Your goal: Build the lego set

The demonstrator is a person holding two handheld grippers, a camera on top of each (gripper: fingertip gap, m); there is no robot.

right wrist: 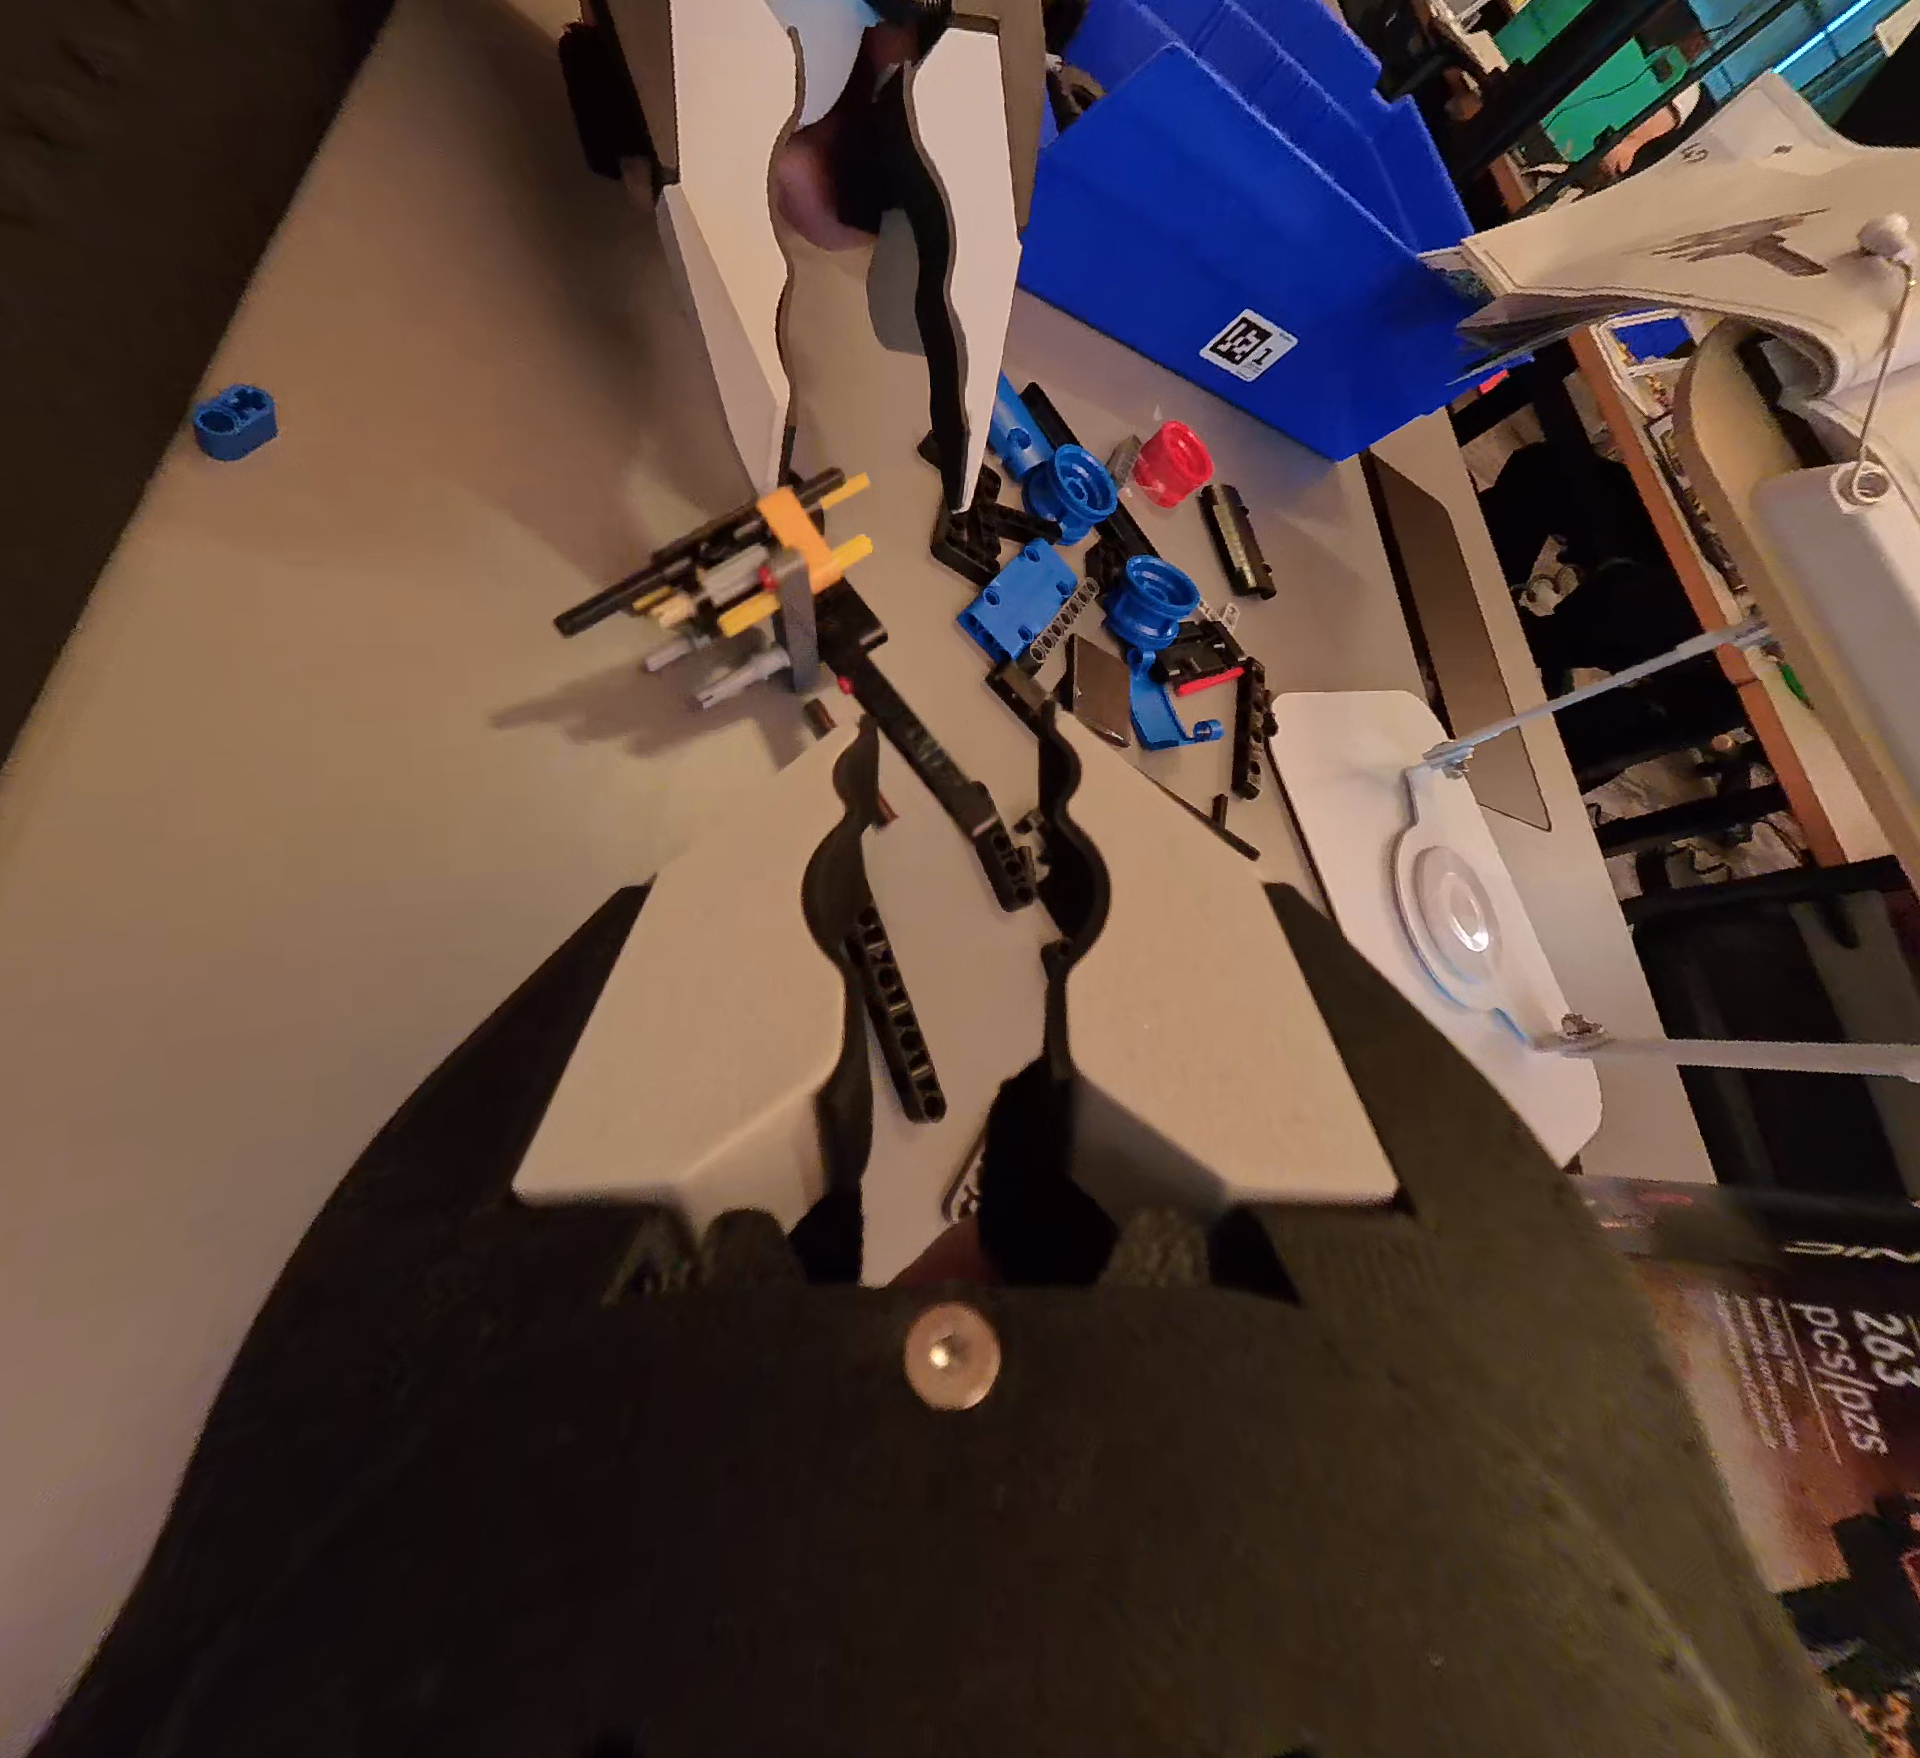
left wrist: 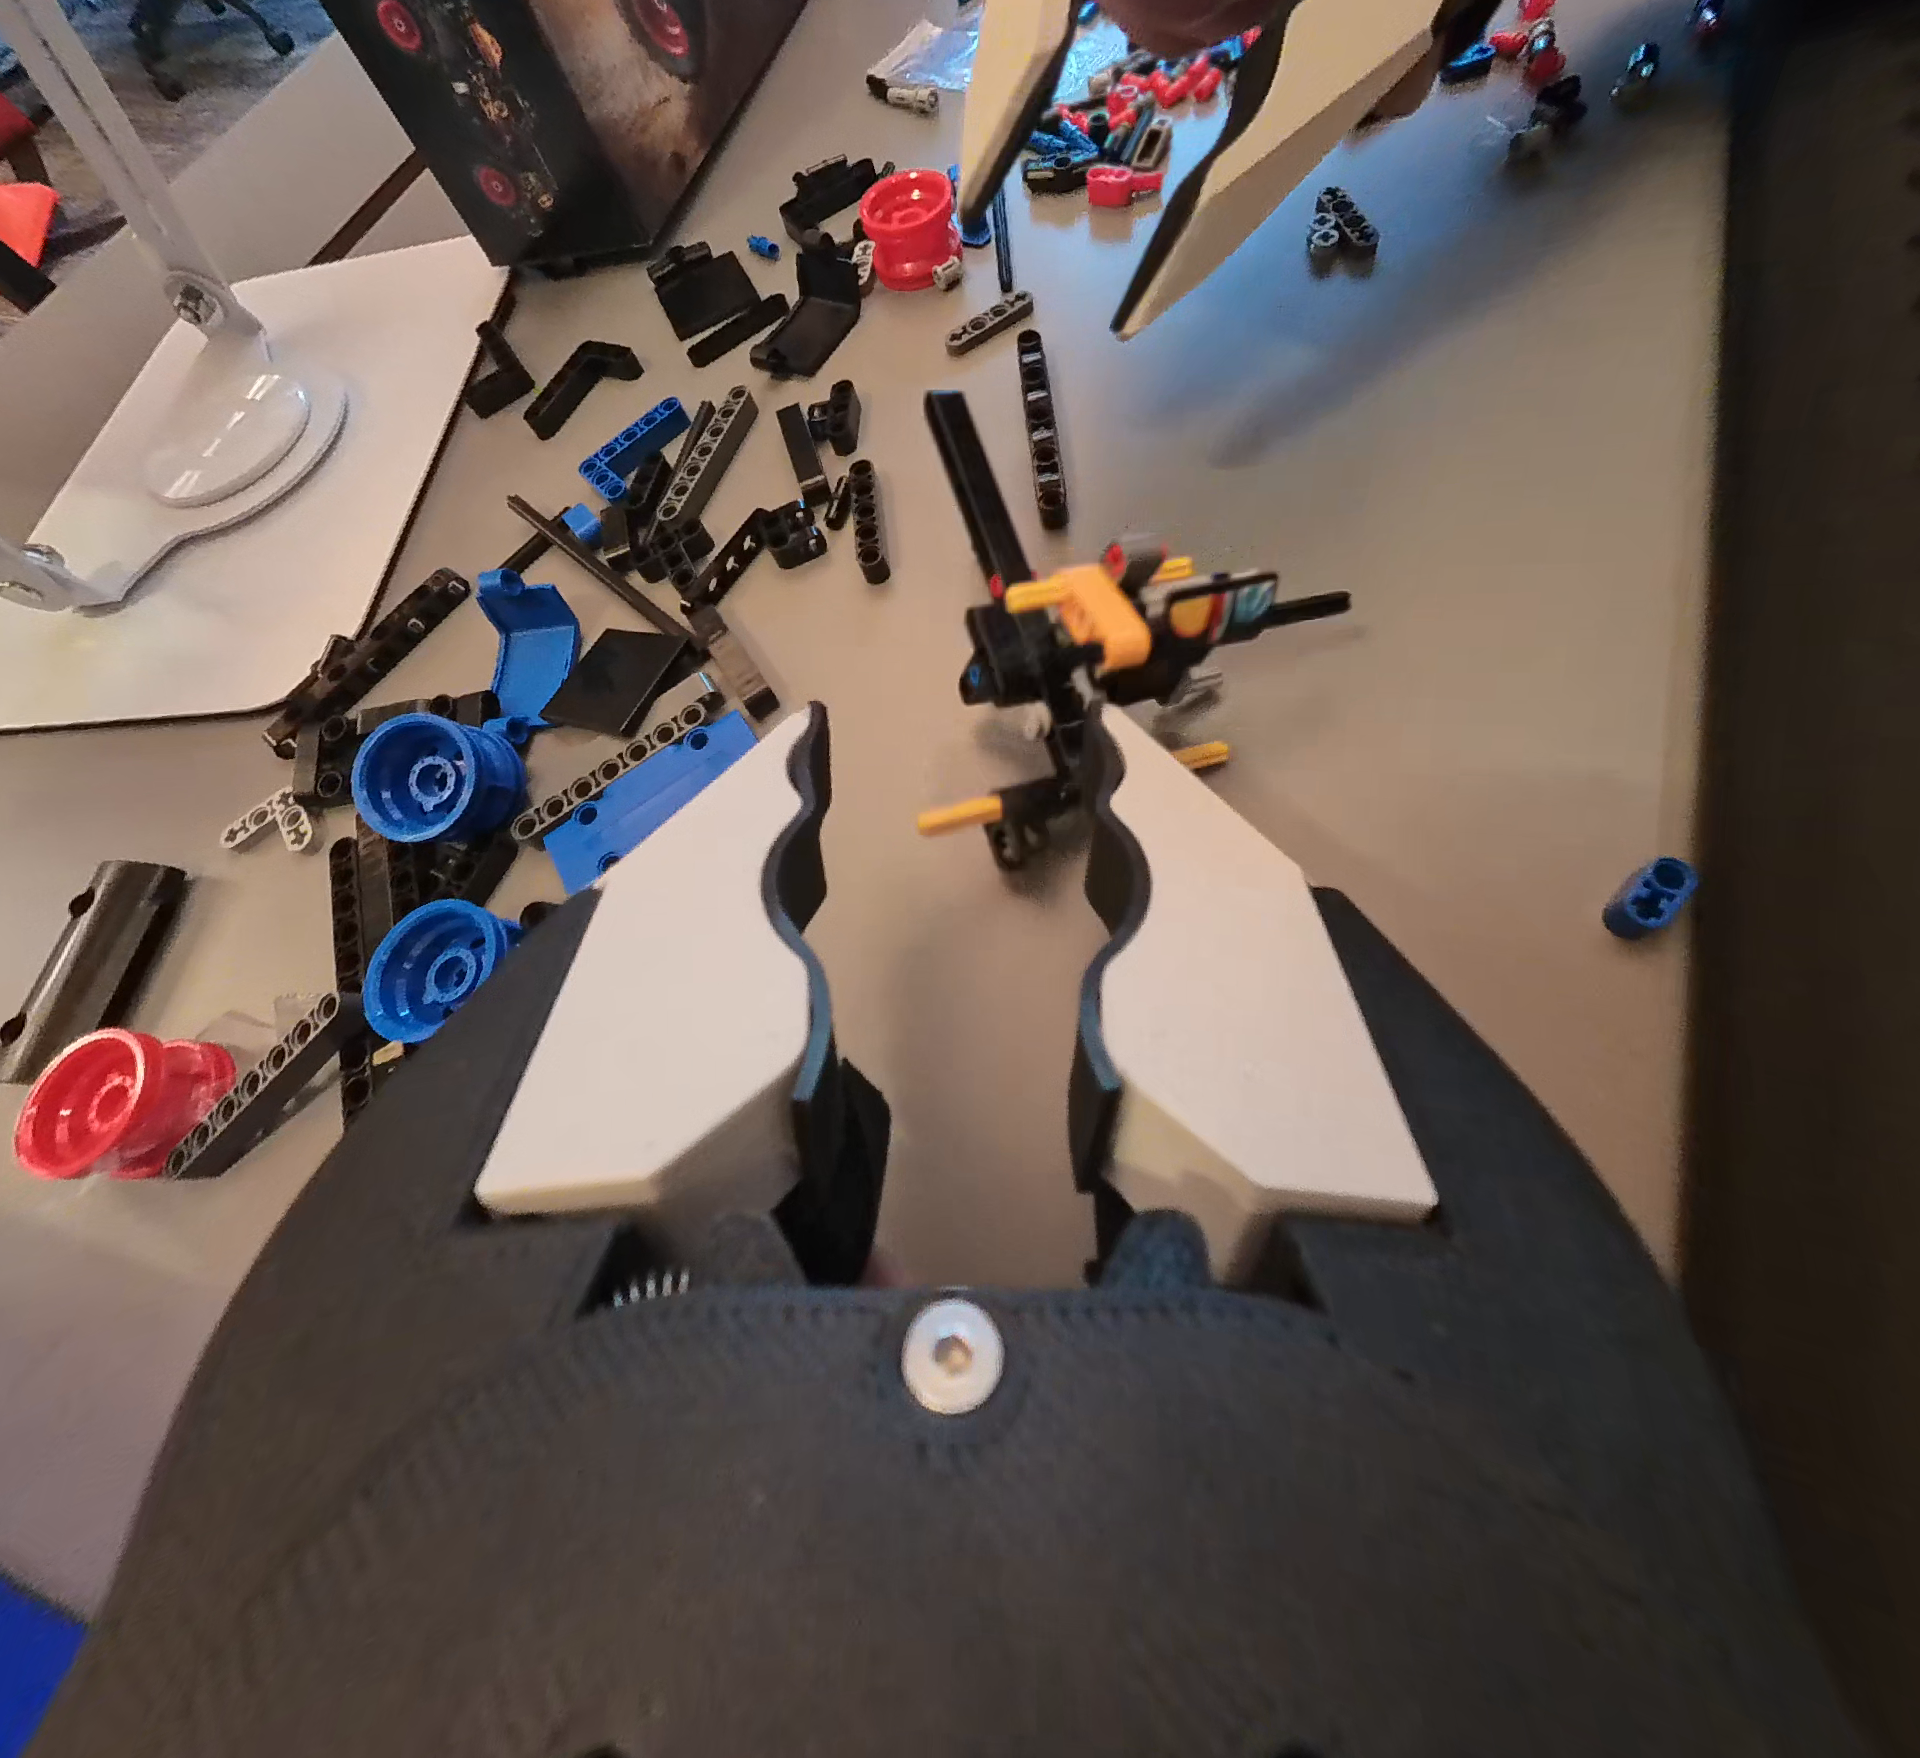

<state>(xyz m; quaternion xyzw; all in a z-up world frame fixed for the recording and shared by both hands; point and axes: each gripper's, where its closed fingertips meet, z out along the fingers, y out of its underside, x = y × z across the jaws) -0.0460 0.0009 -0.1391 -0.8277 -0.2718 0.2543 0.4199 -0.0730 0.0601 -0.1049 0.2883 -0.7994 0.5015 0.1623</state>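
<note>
A small partly built lego assembly of black, yellow, orange and grey parts stands on the grey table, with a long black beam sticking out of it. It also shows in the right wrist view. My left gripper is open, its fingertips low beside the near end of the assembly. It shows in the right wrist view with one fingertip close to the assembly's black axle. My right gripper is open and empty above the assembly's long beam. It hangs over the far parts in the left wrist view.
Loose black beams, blue wheel hubs and red hubs lie left of the assembly. A blue connector lies near the dark table edge. The set's box, a white stand base and blue bins border the area. About 8 cm separates my left fingertips from my right.
</note>
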